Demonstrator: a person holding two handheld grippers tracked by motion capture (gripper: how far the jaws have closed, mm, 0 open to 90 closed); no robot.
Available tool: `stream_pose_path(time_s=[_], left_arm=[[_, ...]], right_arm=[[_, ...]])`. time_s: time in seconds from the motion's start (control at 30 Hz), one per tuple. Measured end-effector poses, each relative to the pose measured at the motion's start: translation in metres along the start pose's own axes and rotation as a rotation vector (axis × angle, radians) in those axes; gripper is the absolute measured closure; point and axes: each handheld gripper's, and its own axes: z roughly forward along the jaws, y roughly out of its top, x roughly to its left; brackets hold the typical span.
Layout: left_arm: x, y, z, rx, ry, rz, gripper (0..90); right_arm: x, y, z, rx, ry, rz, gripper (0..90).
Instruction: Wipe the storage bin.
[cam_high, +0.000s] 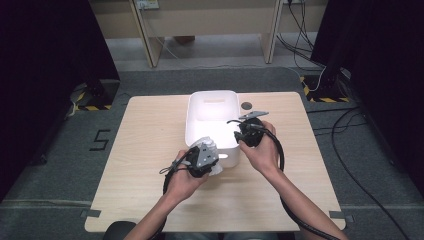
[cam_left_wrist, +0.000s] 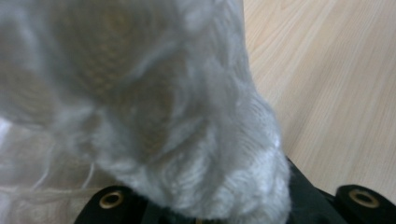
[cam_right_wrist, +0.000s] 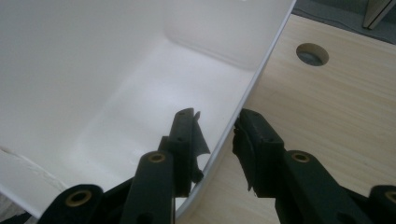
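In the high view, the left gripper (cam_high: 202, 159) sits just below centre of the frame, clamped on a pale knitted cloth (cam_high: 216, 167) bunched against the near wall of the white bin (cam_high: 212, 120); the right gripper (cam_high: 248, 134) stands at the bin's right rim. In the left gripper view the grey-white cloth (cam_left_wrist: 154, 107) fills the left and centre, rising from between the jaws: soft, light and limp, it will sag, so a fold taken deep should hold best. In the right gripper view the jaws straddle the bin's thin, stiff wall (cam_right_wrist: 233, 116) at centre, one inside, one outside; whether they press it I cannot tell.
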Motion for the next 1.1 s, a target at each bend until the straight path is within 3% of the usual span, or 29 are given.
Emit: stream_pose_path(time_s=[1.1], left_arm=[[-0.006, -0.017, 0.027, 0.068, -0.02, 0.003, 81.8]], right_arm=[[0.003, -0.003, 0.005, 0.02, -0.003, -0.01, 66.2]])
